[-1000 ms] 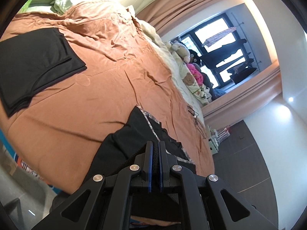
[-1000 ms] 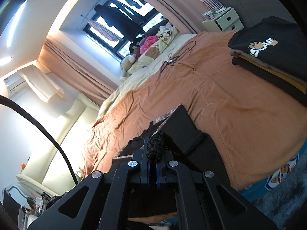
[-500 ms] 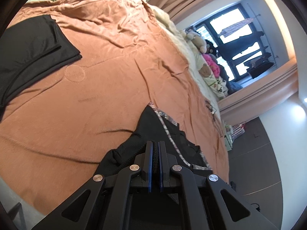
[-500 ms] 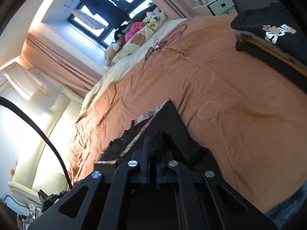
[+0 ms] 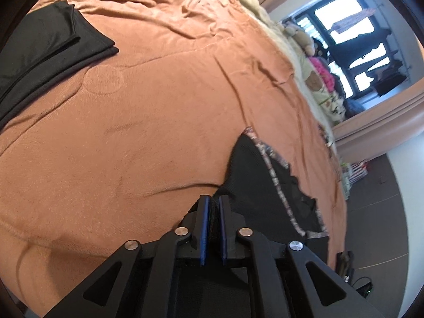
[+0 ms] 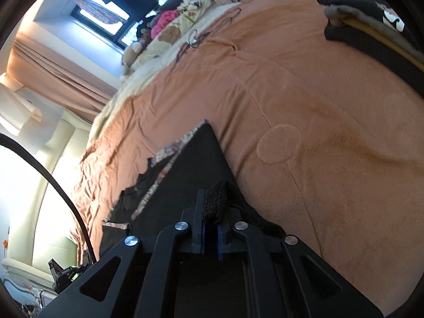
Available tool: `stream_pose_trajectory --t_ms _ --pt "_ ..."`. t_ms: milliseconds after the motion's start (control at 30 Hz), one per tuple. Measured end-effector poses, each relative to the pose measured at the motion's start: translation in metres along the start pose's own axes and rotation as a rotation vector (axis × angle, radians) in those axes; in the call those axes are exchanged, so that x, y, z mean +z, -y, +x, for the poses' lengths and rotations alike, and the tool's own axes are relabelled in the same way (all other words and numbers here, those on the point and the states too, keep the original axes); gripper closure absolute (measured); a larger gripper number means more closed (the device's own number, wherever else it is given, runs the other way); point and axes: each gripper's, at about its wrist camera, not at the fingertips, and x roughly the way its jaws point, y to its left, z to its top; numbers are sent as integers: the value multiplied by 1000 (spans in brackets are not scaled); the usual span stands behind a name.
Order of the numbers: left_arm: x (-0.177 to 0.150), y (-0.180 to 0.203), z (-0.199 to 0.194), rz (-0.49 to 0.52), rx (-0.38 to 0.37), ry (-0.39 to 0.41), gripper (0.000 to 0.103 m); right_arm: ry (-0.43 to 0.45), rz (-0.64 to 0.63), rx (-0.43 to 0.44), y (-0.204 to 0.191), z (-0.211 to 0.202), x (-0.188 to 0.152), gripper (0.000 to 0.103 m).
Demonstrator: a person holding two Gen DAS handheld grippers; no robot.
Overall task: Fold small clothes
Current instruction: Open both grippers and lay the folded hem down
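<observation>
the left gripper [image 5: 213,204] is squeezed tight on an edge of the black garment [image 5: 254,175]. the right gripper [image 6: 212,206] is squeezed tight on another bit of the same cloth, and a bunched knit lump pokes up between its fingers. the garment (it has a patterned trim along one edge) lies spread on the orange blanket [image 5: 148,122], right in front of both grippers. a folded black pile [image 5: 39,53] sits well apart on the blanket. another stack of folded clothes [image 6: 371,26] rests near the far edge.
</observation>
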Motion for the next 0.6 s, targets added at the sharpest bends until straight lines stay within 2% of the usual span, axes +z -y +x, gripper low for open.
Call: stream_pose_trajectory --t_ms 33,67,100,133,167,233,367,500,600 --pt "-1 1 1 10 8 -5 78 -7 -4 -11 -1 0 -1 94" --pt "-2 2 1 20 14 -6 61 -10 -12 -20 -2 -1 -1 89" --pt "-3 4 -1 36 28 0 52 -7 -22 -26 -5 -3 -2 85" --pt "-4 6 -4 51 40 10 40 0 -29 -33 -8 -7 -3 69" --pt "-5 8 -6 65 47 20 33 8 -33 -38 -8 -9 -3 45" --pt "-6 12 -13 95 64 33 23 63 -43 -61 -13 -25 -4 21" --pt "-10 19 -24 152 115 42 4 100 -89 -66 -22 -47 -9 18" --pt "-19 29 -33 218 157 44 1 67 -135 -51 -29 -61 -21 17" --pt "-29 39 -40 290 201 43 0 75 -153 -43 -26 -75 -31 17"
